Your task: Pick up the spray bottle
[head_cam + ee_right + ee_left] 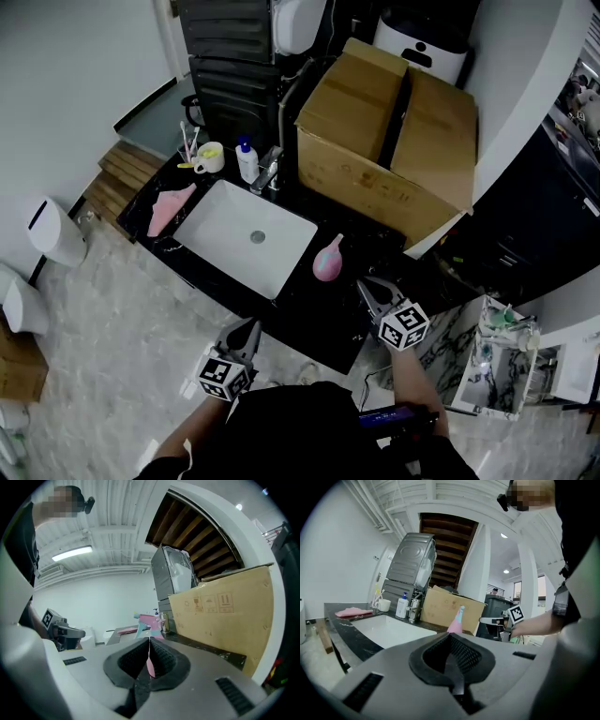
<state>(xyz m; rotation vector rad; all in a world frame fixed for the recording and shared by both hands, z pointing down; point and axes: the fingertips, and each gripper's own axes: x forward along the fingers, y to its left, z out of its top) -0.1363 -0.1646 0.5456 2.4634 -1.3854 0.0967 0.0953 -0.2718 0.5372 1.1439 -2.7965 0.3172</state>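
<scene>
Head view: we see spray bottle (328, 260) upright on counter (319, 323), just right of sink (246, 234). Left tool (251, 325) and right tool (366, 286) near, not touching it.

Left gripper view: jaws together, empty, bottle ahead.

Right gripper view: same.

We judge nothing done yet: opening, gripping and lifting remain.

Pink spray bottle (327, 261) upright on black counter (309, 317), right of sink (223, 225)
</scene>
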